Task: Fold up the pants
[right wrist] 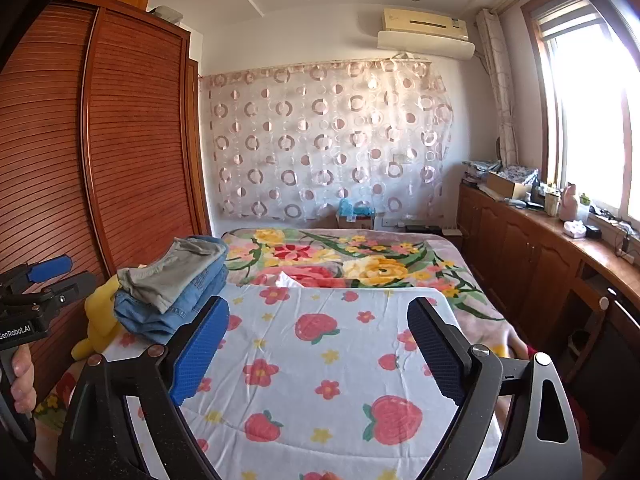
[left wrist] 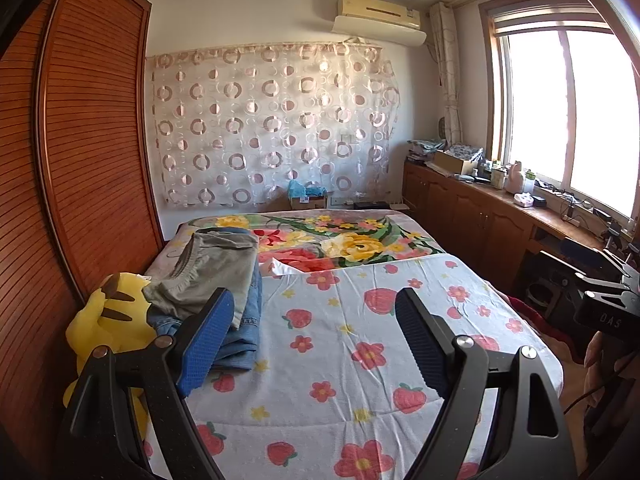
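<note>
Left hand-held gripper (left wrist: pixel 314 338): spread wide, blue pads (left wrist: pixel 204 336) well apart, nothing between them, touching nothing. Held above the near end of the bed, aimed along the strawberry-print sheet (left wrist: pixel 344 344) toward the far wall. Seen from the right wrist view as a black frame with a blue pad at the left edge, gripped by the left hand (right wrist: pixel 20 376), fingers wrapped round the handle, beside the slatted wooden wardrobe (right wrist: pixel 100 160).

Right hand-held gripper (right wrist: pixel 318 346): likewise wide apart, empty, clear of the cloth, hovering level over the same sheet. Visible in the left wrist view only as a dark body at the right edge, with what looks like a fingertip of the right hand (left wrist: pixel 592 350) below it; too dim there to be sure.

Folded pants (left wrist: pixel 224 280): stacked on the left side of the bed, a grey-green pair (right wrist: pixel 172 274) on top of blue denim jeans (right wrist: pixel 176 312), just ahead and left of the left gripper's pad. Yellow plush toy (left wrist: pixel 108 320) touching the stack on its wardrobe side.

Beyond the sheet, a floral blanket (left wrist: pixel 344 240) covering the far half of the bed. Circle-patterned curtain (left wrist: pixel 272 120) on the far wall, air conditioner (left wrist: pixel 380 14) above it. Wooden cabinet row (left wrist: pixel 480 220) under the bright window (left wrist: pixel 568 112), its top cluttered with small items.
</note>
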Available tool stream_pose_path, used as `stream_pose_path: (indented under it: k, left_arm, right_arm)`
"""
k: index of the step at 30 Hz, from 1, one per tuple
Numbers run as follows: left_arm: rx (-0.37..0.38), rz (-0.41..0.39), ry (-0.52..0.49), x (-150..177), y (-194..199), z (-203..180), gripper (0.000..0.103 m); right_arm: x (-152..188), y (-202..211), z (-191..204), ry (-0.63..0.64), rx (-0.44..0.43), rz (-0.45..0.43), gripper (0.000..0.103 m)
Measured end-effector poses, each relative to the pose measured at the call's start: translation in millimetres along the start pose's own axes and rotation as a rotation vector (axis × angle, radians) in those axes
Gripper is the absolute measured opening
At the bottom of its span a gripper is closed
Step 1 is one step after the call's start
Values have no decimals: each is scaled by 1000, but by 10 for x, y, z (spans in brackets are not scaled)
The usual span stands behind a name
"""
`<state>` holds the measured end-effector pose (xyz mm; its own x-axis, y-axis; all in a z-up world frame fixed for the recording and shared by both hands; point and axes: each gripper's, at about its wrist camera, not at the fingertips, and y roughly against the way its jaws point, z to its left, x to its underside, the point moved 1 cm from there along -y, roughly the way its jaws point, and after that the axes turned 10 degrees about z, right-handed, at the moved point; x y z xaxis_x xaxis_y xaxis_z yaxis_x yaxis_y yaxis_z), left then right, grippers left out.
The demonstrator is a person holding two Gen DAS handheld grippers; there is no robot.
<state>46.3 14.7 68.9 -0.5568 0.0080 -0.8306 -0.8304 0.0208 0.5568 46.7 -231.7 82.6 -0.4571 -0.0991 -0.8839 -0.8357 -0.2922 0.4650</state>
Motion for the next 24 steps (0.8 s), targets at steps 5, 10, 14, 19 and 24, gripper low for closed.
stream_pose_path:
  k: [5, 10, 14, 19, 24]
  left_arm:
    - [-6, -2, 5, 5, 2, 22, 83]
    - [-5, -2, 4, 5, 2, 27, 83]
    - [-4, -2, 4, 6, 1, 29, 83]
    - [-5, -2, 5, 5, 2, 24, 83]
    - [-4, 1, 4, 6, -1, 29, 83]
  right_arm:
    - [6, -26, -7, 0, 1, 0, 92]
    - [12, -43, -34, -1, 3, 1, 92]
    - [25, -37, -15, 1, 4, 2, 92]
    - [22, -43, -28, 1, 4, 3, 92]
    - [40, -20, -29, 3, 2, 1, 92]
